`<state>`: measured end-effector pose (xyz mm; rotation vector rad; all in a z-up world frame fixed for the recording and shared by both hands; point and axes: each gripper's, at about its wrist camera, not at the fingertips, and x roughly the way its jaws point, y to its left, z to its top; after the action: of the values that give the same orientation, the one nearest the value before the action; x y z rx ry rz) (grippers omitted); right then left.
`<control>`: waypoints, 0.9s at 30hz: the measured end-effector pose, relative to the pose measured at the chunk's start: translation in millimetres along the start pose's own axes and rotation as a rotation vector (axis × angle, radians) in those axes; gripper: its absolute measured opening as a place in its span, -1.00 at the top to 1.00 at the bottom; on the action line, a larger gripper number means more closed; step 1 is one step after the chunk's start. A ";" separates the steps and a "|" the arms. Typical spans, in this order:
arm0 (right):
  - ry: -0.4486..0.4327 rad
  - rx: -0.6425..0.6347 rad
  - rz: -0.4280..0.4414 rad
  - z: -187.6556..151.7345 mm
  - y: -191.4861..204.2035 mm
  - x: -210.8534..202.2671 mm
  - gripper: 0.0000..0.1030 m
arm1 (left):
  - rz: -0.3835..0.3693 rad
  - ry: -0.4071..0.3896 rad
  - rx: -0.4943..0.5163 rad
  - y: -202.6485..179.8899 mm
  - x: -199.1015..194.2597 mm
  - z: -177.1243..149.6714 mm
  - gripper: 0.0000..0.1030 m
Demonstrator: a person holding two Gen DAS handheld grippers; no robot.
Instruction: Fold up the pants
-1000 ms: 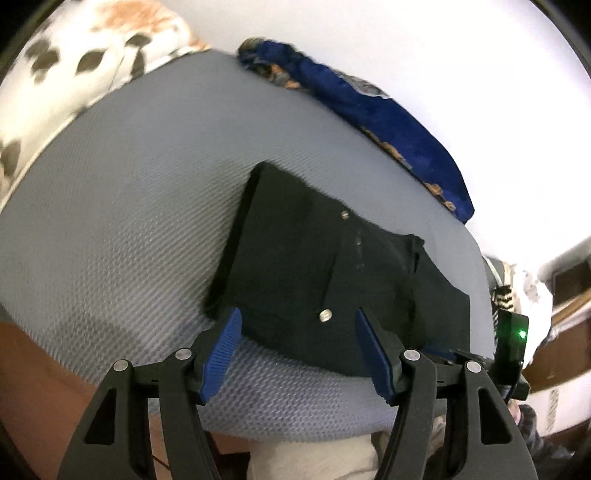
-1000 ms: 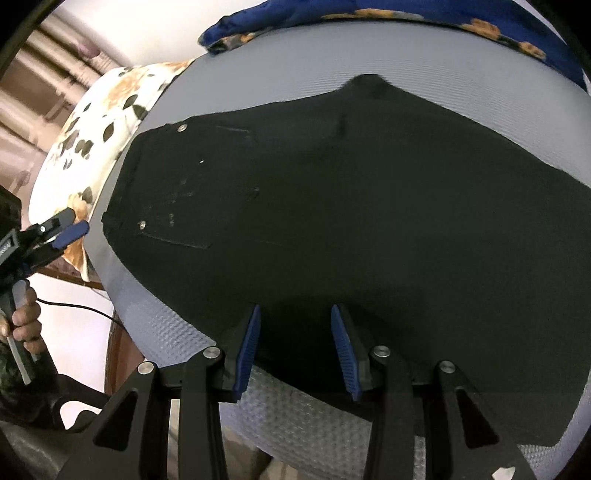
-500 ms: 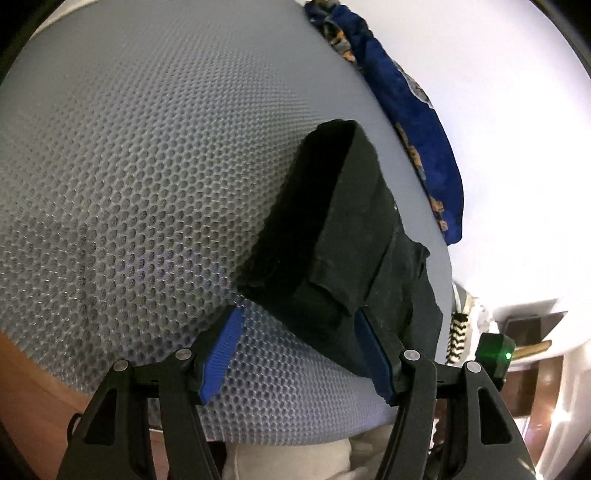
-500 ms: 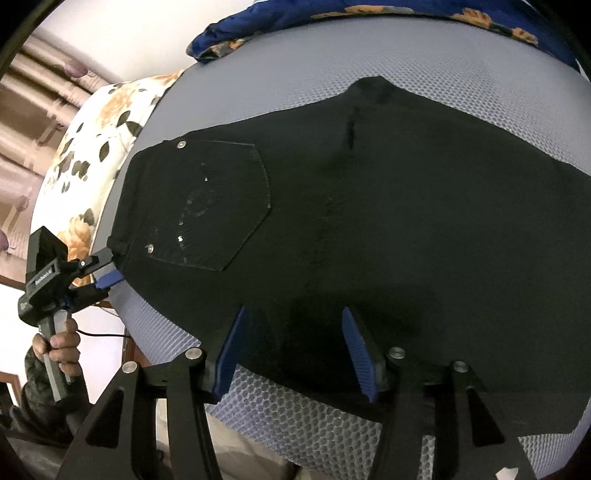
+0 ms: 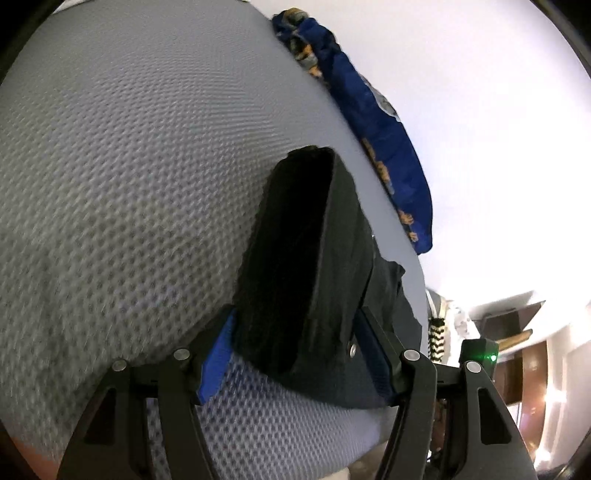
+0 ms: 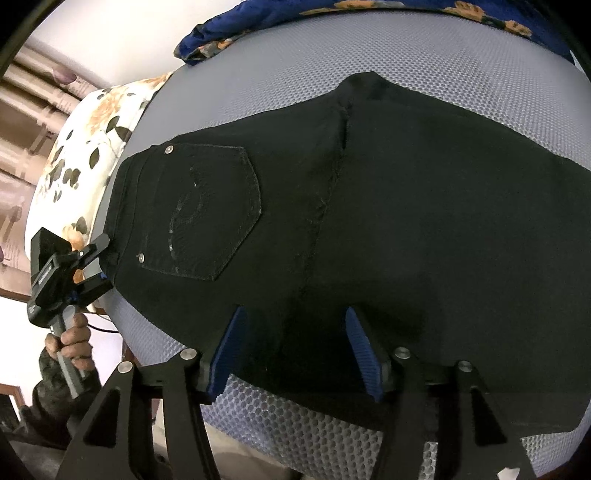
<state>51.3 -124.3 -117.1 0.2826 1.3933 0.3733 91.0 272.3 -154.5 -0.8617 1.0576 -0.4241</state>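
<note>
Black pants (image 6: 369, 206) lie flat on a grey mesh surface (image 6: 424, 62), back pocket up. In the left wrist view the waistband corner of the pants (image 5: 306, 266) sits between my left gripper's (image 5: 295, 343) open blue-padded fingers, low at the near edge. The left gripper also shows in the right wrist view (image 6: 92, 262) at the waistband's near corner. My right gripper (image 6: 295, 350) is open, its fingers straddling the near edge of the pants at mid-length.
A blue floral cloth (image 5: 373, 136) lies along the far edge of the grey surface; it also shows in the right wrist view (image 6: 295, 22). A white floral pillow (image 6: 85, 147) lies past the waistband end. Dark wooden furniture (image 5: 517, 350) stands beyond.
My left gripper dropped low and moved forward onto the waistband corner, which now lies between its fingers. My right gripper opened wider and edged onto the near edge of the pants.
</note>
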 end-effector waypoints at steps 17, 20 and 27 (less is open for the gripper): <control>-0.020 0.000 0.013 1.2 2.1 2.5 -0.22 | 0.013 0.066 0.080 -18.2 24.8 1.7 0.29; -0.022 0.000 0.019 1.0 1.4 2.3 -0.22 | 0.053 0.050 0.096 -24.1 26.5 -1.9 0.37; -0.031 -0.024 -0.001 0.4 5.7 -0.4 -0.23 | 0.129 0.018 0.167 -61.2 25.7 -4.5 0.41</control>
<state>51.1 -119.3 -114.3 0.2671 1.3579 0.3829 104.1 215.6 -122.3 -0.6387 1.0719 -0.4066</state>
